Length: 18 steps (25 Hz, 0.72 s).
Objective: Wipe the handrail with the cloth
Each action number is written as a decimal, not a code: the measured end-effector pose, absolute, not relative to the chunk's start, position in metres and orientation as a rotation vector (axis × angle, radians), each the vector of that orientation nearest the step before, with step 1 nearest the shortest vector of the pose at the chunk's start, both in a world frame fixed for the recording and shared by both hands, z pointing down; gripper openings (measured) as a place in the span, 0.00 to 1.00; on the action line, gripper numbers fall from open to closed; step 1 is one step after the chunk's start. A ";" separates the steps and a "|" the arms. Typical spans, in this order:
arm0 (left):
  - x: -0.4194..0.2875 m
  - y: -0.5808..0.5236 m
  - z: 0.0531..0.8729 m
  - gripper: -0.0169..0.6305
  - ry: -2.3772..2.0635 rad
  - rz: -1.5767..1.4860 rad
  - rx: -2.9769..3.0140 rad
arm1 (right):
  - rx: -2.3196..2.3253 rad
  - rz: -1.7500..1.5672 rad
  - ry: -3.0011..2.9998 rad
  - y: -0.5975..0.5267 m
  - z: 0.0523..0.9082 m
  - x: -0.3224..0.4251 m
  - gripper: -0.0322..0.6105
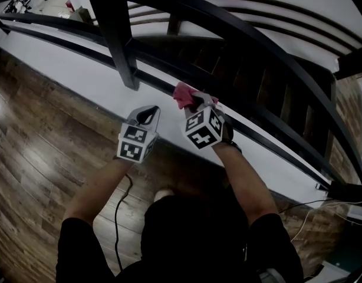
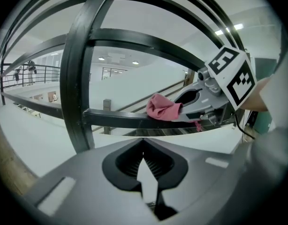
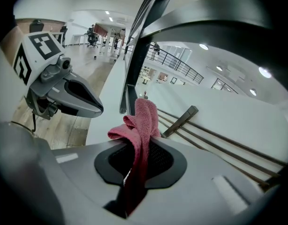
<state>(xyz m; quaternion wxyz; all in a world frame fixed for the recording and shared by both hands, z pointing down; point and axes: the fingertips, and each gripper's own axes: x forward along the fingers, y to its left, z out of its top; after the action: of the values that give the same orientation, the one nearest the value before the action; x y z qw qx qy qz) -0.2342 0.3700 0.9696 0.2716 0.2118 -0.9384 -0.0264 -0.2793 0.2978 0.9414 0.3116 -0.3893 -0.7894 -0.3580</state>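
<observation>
R tongs clenched on the pink cloth. In the right gripper view the cloth runs down btw both jaws, w/ a bunched fold sticking up past the tips. Cloth is pressed on the low dark handrail, just right of the thick upright post. From the left gripper view the cloth sits on top of the flat rail, w/ the R tongs right behind it.

L tongs are closed at the tips w/ nothing btw them, and hang just left of the R tongs, near the rail but not touching it. The right gripper view has the L tongs beside the cloth, apart from it.

Below the rail is a white ledge, then wood floor. A black cable trails down by the person's left arm.
</observation>
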 end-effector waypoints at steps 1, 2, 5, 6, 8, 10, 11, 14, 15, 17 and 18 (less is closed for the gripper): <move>-0.233 0.374 0.970 0.03 -2.531 -0.077 0.562 | -1.033 -0.954 -2.081 0.301 0.942 -0.279 0.13; -0.233 0.376 0.969 0.03 -2.539 -0.081 0.555 | -1.039 -0.957 -2.078 0.304 0.942 -0.279 0.13; -0.233 0.382 0.967 0.03 -2.554 -0.063 0.534 | -1.051 -0.947 -2.069 0.310 0.941 -0.282 0.13; -0.233 0.384 0.967 0.03 -2.558 -0.058 0.529 | -1.054 -0.936 -2.067 0.311 0.941 -0.283 0.13; -0.232 0.384 0.966 0.03 -2.564 -0.069 0.521 | -1.058 -0.917 -2.067 0.315 0.940 -0.285 0.13; -0.233 0.385 0.967 0.03 -2.570 -0.087 0.512 | -1.059 -0.929 -2.068 0.320 0.940 -0.286 0.13; -0.233 0.387 0.966 0.03 -2.579 -0.089 0.503 | -1.059 -0.939 -2.069 0.323 0.940 -0.287 0.13; -0.238 0.401 0.958 0.03 -2.658 -0.024 0.445 | -1.053 -0.957 -2.078 0.333 0.940 -0.289 0.13; -0.240 0.406 0.955 0.03 -2.681 -0.001 0.424 | -1.053 -0.962 -2.080 0.337 0.939 -0.289 0.13; -0.243 0.415 0.954 0.03 -2.700 0.001 0.392 | -1.059 -0.961 -2.080 0.343 0.939 -0.290 0.13; -0.244 0.418 0.954 0.03 -2.703 -0.008 0.378 | -1.063 -0.956 -2.081 0.347 0.938 -0.291 0.13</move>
<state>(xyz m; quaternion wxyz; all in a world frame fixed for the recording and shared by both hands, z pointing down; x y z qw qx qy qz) -0.2439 0.4184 0.9544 0.2045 0.1355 -0.9694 -0.0030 -0.2911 0.3465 0.9381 0.3033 -0.4012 -0.7854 -0.3607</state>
